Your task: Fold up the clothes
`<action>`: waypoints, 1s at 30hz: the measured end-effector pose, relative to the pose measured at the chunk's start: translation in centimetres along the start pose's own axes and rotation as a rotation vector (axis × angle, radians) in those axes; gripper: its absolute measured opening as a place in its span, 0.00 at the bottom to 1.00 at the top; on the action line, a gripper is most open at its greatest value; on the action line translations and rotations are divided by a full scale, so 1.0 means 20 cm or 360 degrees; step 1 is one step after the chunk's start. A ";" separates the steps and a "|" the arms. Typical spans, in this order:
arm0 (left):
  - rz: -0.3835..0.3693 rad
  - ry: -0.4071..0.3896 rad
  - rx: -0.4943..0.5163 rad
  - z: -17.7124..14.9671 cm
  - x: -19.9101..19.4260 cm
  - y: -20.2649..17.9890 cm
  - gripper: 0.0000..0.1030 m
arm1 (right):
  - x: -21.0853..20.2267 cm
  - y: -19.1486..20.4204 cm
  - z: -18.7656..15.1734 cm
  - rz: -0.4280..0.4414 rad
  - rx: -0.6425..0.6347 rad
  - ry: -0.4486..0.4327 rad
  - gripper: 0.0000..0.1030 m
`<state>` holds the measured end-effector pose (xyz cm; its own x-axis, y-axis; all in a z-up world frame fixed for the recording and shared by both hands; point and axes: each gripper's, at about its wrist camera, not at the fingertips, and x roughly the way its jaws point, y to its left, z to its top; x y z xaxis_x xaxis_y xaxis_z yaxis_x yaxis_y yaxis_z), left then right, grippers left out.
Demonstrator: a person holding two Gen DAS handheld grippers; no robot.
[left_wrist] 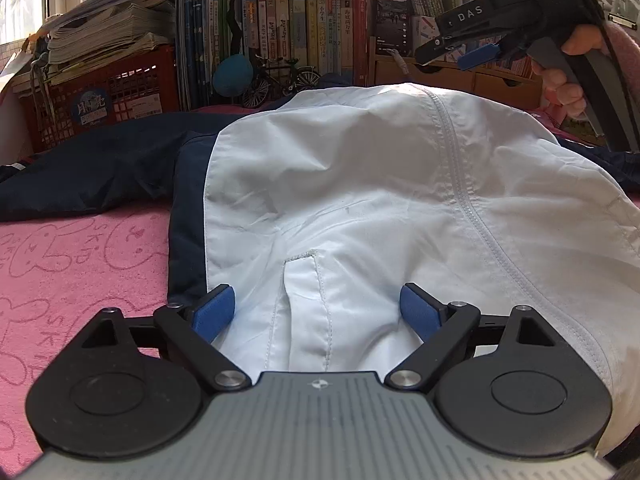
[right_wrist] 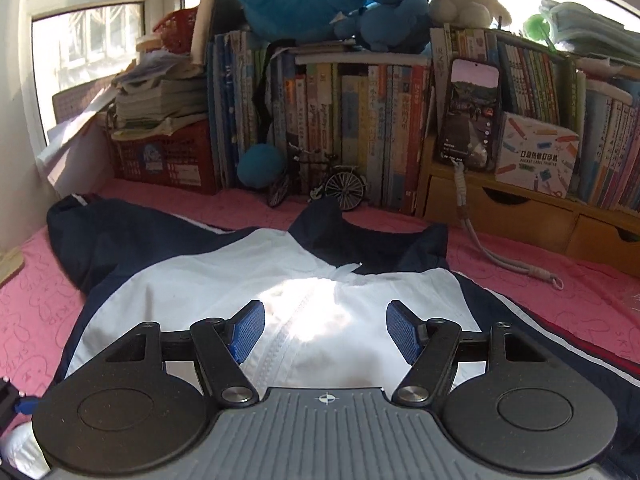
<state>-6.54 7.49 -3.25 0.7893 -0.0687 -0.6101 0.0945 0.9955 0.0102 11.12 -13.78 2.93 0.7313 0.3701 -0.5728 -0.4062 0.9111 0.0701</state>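
Left wrist view: the jacket, white body with navy sides, lies spread on the pink blanket. Close in, I see a slit pocket in the white panel and the zipper seam running away to the right. A navy sleeve trails off to the left across the blanket.

Only this view shows my other tool: my right gripper held up at the top right, a hand wrapped round its handle, well above the cloth.

Right wrist view: the same jacket from higher and farther back. Here the navy collar shows, pointing toward the bookshelf, and a sun patch falls on the white chest. A toy bicycle and a propped phone stand behind; the left view shows them small.

My left gripper: blue pads wide apart, white fabric lying between them, neither pad pressing on it. Whether the tips brush the cloth I cannot tell.

My right gripper: pads apart, somewhat narrower, holding nothing, above the white chest panel.
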 end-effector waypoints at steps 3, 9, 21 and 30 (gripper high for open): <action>-0.0014 -0.0035 0.0001 -0.01 0.00 0.00 0.89 | 0.20 -0.14 0.10 -0.0119 0.0104 0.0010 0.66; -0.0065 -0.0079 0.0017 -0.03 0.01 0.00 0.95 | 0.50 -0.41 0.19 -0.0127 0.0258 0.0189 0.65; -0.0171 -0.0088 0.0014 -0.02 0.01 0.01 0.99 | 0.85 -0.43 0.11 -0.0064 0.0118 0.0397 0.64; -0.0206 -0.0099 0.0000 -0.02 0.01 0.02 0.99 | 0.51 -0.35 0.28 -0.0156 -0.0053 -0.0486 0.07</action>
<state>-6.61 7.82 -3.70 0.8065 -0.2006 -0.5562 0.1980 0.9780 -0.0657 24.48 -15.32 1.21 0.8964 0.3229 -0.3036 -0.3398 0.9405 -0.0031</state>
